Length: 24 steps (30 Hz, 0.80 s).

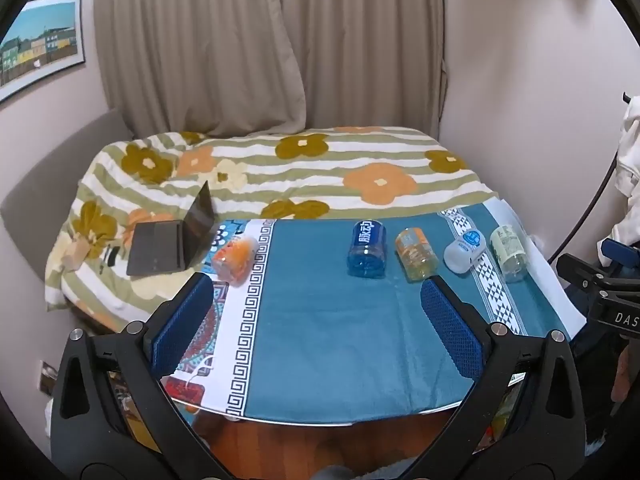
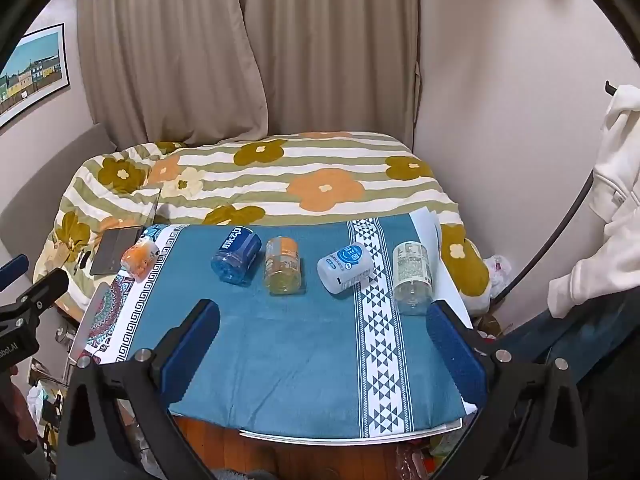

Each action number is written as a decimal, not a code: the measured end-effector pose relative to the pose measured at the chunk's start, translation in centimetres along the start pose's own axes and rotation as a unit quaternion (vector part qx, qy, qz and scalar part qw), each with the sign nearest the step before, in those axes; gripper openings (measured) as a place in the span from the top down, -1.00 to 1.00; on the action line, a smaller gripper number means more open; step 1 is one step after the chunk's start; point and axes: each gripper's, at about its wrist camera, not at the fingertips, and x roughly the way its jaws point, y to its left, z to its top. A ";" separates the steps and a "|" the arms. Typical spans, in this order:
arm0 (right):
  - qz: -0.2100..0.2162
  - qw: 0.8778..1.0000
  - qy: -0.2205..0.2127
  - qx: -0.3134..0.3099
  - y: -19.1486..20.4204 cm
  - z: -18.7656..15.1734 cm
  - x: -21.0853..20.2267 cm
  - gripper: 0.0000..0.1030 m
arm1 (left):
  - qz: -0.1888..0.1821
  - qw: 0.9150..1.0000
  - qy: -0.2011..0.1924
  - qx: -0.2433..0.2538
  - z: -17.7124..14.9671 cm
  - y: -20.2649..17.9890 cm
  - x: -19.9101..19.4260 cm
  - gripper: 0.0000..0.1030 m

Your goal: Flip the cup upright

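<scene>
Left gripper [image 1: 316,316] and right gripper [image 2: 323,338] both spread wide, empty, above the tabletop [image 2: 280,360] near edge. Five cups lie sideways in a row; clear cup [image 2: 412,280] nearest right. Suggest gripping mid-body, rotating base down.

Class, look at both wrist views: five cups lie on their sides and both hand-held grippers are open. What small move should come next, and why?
Probably ease the right hand-held gripper forward toward the clear cup lying nearest its right finger. Both it and the left hand-held gripper hang open and hold nothing, short of the row on the blue cloth.
</scene>
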 end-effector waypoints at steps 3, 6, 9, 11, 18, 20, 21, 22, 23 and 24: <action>0.000 1.000 0.000 0.000 0.1 0.0 0.0 -1.00 | 0.001 1.000 0.001 0.000 0.0 0.0 0.0 -1.00; 0.000 1.000 -0.001 0.000 0.1 0.0 0.0 -1.00 | 0.001 1.000 0.001 0.000 0.0 0.0 0.0 -1.00; 0.000 1.000 -0.001 0.000 0.1 0.0 0.0 -1.00 | 0.000 1.000 0.000 0.000 0.1 0.2 -0.1 -1.00; 0.000 1.000 -0.001 0.000 0.2 0.0 -0.1 -1.00 | 0.000 1.000 0.001 -0.001 0.1 0.3 -0.1 -1.00; 0.000 1.000 -0.002 0.000 0.3 0.0 -0.2 -1.00 | -0.001 1.000 0.000 -0.001 0.0 0.3 -0.2 -1.00; 0.000 1.000 -0.002 0.001 0.3 0.0 -0.2 -1.00 | -0.001 1.000 0.000 -0.001 0.0 0.3 -0.2 -1.00; 0.000 1.000 -0.002 0.001 0.3 -0.1 -0.2 -1.00 | -0.001 1.000 0.000 0.000 0.0 0.3 -0.2 -1.00; 0.000 1.000 -0.002 0.001 0.3 -0.1 -0.2 -1.00 | -0.002 1.000 0.000 0.000 0.1 0.3 -0.2 -1.00; 0.000 1.000 -0.002 0.001 0.3 -0.1 -0.2 -1.00 | -0.002 1.000 0.000 -0.001 0.1 0.3 -0.1 -1.00; 0.000 1.000 -0.002 0.000 0.3 -0.1 -0.1 -1.00 | -0.003 1.000 0.001 0.000 0.2 0.1 0.1 -1.00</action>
